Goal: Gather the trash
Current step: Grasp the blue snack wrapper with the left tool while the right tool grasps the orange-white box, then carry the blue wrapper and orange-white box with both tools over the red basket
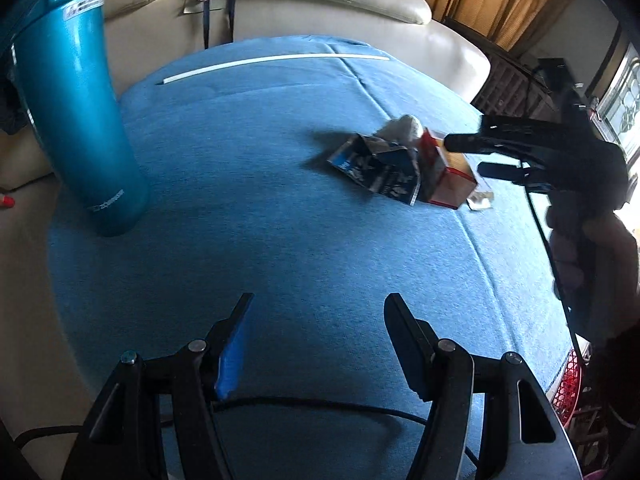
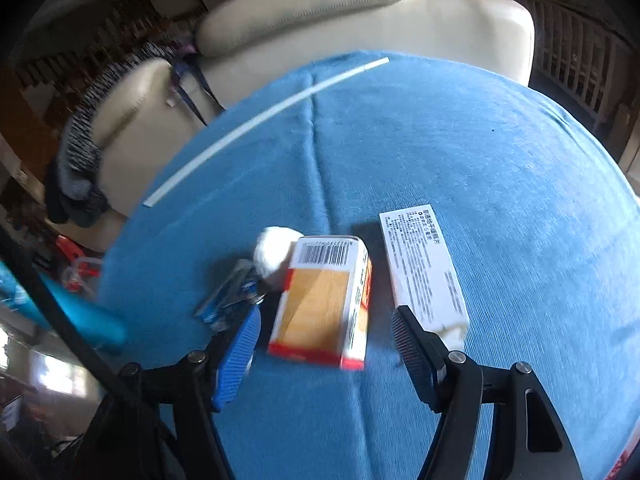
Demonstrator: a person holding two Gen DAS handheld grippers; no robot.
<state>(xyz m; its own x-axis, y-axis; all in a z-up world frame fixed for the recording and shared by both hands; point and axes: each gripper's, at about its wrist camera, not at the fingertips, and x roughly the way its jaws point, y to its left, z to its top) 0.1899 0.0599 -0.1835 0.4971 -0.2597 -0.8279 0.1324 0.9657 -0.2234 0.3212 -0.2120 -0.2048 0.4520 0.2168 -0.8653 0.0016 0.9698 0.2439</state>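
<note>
A red and orange carton (image 2: 324,300) lies on the blue tablecloth (image 2: 480,168), between the open fingers of my right gripper (image 2: 326,312), untouched. Beside it lie a crumpled blue wrapper (image 2: 228,296), a white paper ball (image 2: 276,254) and a white printed box (image 2: 424,268). In the left wrist view the same pile shows: carton (image 1: 448,176), blue wrapper (image 1: 380,170), paper ball (image 1: 404,128), with the right gripper (image 1: 464,156) over it. My left gripper (image 1: 320,312) is open and empty over the near part of the cloth.
A tall teal bin (image 1: 76,120) stands at the table's left edge. A thin white stick (image 1: 272,62) lies along the far side. A cream sofa (image 1: 320,4) stands behind the table. A red basket (image 1: 570,384) sits low at the right.
</note>
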